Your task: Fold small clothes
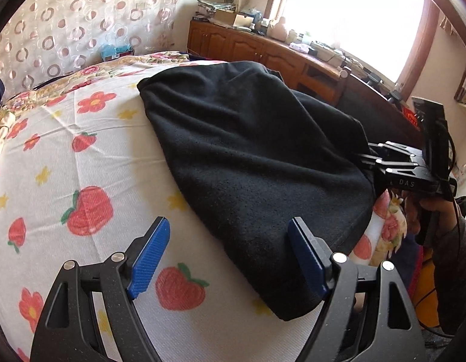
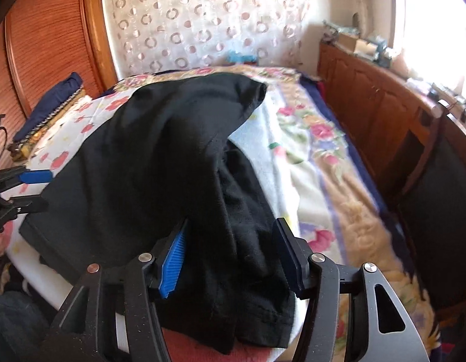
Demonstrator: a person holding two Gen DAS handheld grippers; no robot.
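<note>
A black garment [image 1: 248,150] lies partly folded on the bed's strawberry-print sheet [image 1: 82,166]. My left gripper [image 1: 229,256] is open, its blue pads [image 1: 151,256] astride the garment's near edge, just above the sheet. In the right wrist view the garment [image 2: 160,157] is bunched, with a loose fold hanging toward the bed's front edge. My right gripper [image 2: 229,256] is open with this fold lying between its fingers. The right gripper also shows in the left wrist view [image 1: 380,163] at the garment's right side. The left gripper shows in the right wrist view [image 2: 36,190] at the left edge.
A floral blanket [image 2: 323,157] covers the bed's far side. A wooden cabinet [image 1: 263,48] with clutter stands under a bright window. A patterned curtain [image 2: 202,24] hangs behind the bed. Folded dark and gold fabrics [image 2: 49,111] lie at the bed's left by a wooden door.
</note>
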